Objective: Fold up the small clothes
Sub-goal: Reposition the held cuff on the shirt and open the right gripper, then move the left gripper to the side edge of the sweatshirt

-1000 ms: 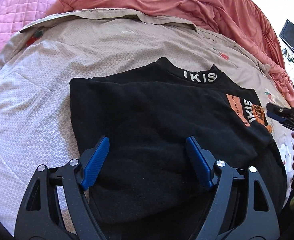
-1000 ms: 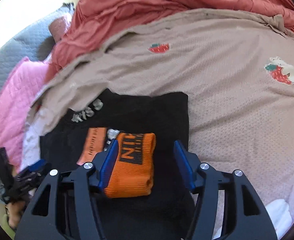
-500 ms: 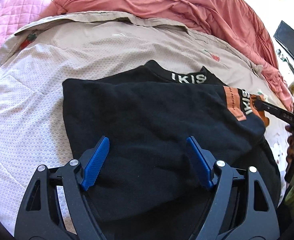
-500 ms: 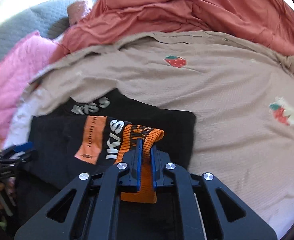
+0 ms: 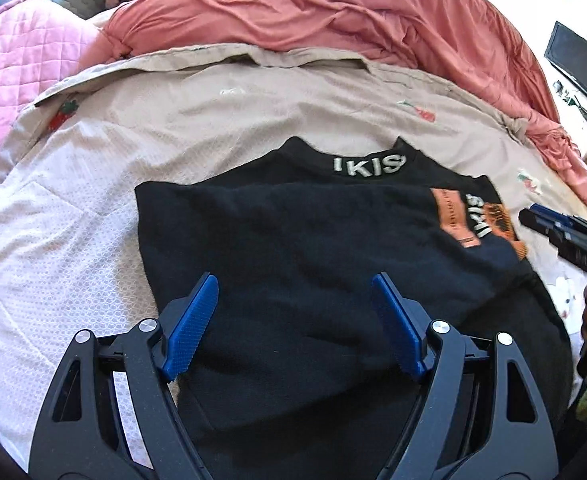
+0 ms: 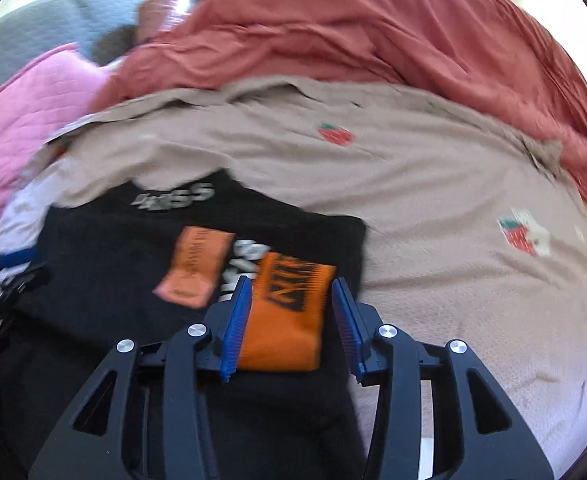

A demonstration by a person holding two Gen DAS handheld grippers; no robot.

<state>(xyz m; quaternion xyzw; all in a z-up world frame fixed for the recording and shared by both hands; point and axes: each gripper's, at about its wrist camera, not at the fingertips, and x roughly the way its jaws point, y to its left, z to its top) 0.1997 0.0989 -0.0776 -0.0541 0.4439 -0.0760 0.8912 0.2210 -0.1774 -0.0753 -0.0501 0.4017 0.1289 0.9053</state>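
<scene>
Right wrist view: the right gripper (image 6: pixel 291 324) stands parted around the orange cuff (image 6: pixel 289 316) of a black sweater (image 5: pixel 333 280) half-folded on the beige bedsheet (image 5: pixel 93 208); the cuff lies between its fingers, apparently ungripped. The left gripper (image 5: pixel 293 324) hovers spread over the sweater's body. Pinching the cuff squarely, then laying the sleeve flat across, should keep the fold tidy.
</scene>
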